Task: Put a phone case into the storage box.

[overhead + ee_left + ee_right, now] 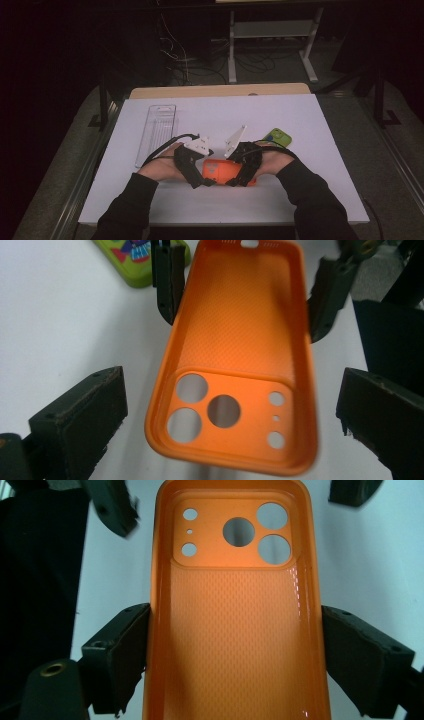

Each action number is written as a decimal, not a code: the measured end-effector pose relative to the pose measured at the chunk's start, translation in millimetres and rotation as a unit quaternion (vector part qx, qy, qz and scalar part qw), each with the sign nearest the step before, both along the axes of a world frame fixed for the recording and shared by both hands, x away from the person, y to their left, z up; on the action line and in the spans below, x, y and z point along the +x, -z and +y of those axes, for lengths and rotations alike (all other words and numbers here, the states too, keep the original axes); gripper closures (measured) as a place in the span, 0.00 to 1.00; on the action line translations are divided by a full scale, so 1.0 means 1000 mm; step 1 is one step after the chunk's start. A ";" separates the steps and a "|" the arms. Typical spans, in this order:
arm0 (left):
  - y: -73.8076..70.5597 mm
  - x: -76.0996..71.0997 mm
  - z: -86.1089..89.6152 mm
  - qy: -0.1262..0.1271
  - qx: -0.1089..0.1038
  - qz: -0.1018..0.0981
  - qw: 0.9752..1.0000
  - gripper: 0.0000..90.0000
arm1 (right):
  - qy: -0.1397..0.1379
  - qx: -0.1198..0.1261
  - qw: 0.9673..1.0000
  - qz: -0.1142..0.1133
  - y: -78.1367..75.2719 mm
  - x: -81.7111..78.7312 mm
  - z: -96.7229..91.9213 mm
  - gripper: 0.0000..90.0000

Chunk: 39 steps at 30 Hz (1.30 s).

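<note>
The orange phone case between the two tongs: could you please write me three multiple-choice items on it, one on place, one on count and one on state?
1. Where does the green phone case lie?
A. inside the clear tray
B. on the white table beyond the right tongs
C. on the floor

2. How many large round holes does the orange phone case have at its camera end?
A. one
B. three
C. six

3. How do the right tongs stand on the orange case?
A. closed on its two long sides
B. wide open, far from it
C. closed on the green case

Answers: 1 B, the high view shows it on the table, the clear tray far left. 2 B, three large holes, beside small ones. 3 A, both pads press its sides, while the left tongs stand apart from it.
</note>
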State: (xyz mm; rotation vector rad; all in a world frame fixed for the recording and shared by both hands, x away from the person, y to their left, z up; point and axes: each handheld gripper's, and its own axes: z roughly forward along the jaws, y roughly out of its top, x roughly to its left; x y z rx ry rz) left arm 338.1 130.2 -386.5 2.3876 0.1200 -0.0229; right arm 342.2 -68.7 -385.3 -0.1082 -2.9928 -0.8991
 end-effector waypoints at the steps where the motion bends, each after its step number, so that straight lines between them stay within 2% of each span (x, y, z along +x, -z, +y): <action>1: 0.001 0.000 -0.001 0.000 0.001 0.002 1.000 0.00 | -0.002 0.003 1.000 -0.001 -0.001 -0.001 0.001 0.17; 11: 0.005 -0.002 -0.005 0.014 0.014 0.006 1.000 0.00 | -0.015 0.011 1.000 -0.004 -0.005 -0.003 0.004 0.17; 15: 0.008 -0.003 -0.008 0.018 0.025 0.008 1.000 0.00 | -0.017 0.012 1.000 -0.005 -0.005 -0.004 0.004 0.17; 17: 0.008 -0.003 -0.008 0.016 0.025 0.007 1.000 0.06 | -0.017 0.012 1.000 -0.005 -0.006 -0.004 0.004 0.17; 19: 0.009 -0.003 -0.009 0.015 0.028 0.010 0.999 0.07 | -0.016 0.011 1.000 -0.005 -0.006 -0.005 0.004 0.17; 24: 0.011 -0.004 -0.009 0.014 0.027 0.018 0.999 0.08 | -0.021 0.013 1.000 -0.009 -0.007 -0.005 0.005 0.17; 28: 0.011 -0.004 -0.009 0.017 0.027 0.016 0.999 0.08 | -0.023 0.014 1.000 -0.009 -0.007 -0.005 0.005 0.17; 33: 0.010 -0.004 -0.008 0.022 0.022 0.017 0.999 0.15 | -0.019 0.012 1.000 -0.008 -0.007 -0.005 0.004 0.17; 34: 0.009 -0.004 -0.008 0.027 0.027 0.015 0.999 0.15 | -0.018 0.012 1.000 -0.009 -0.007 -0.004 0.004 0.17; 39: 0.009 -0.004 -0.008 0.027 0.025 0.018 0.999 0.15 | -0.019 0.013 1.000 -0.007 -0.007 -0.004 0.004 0.17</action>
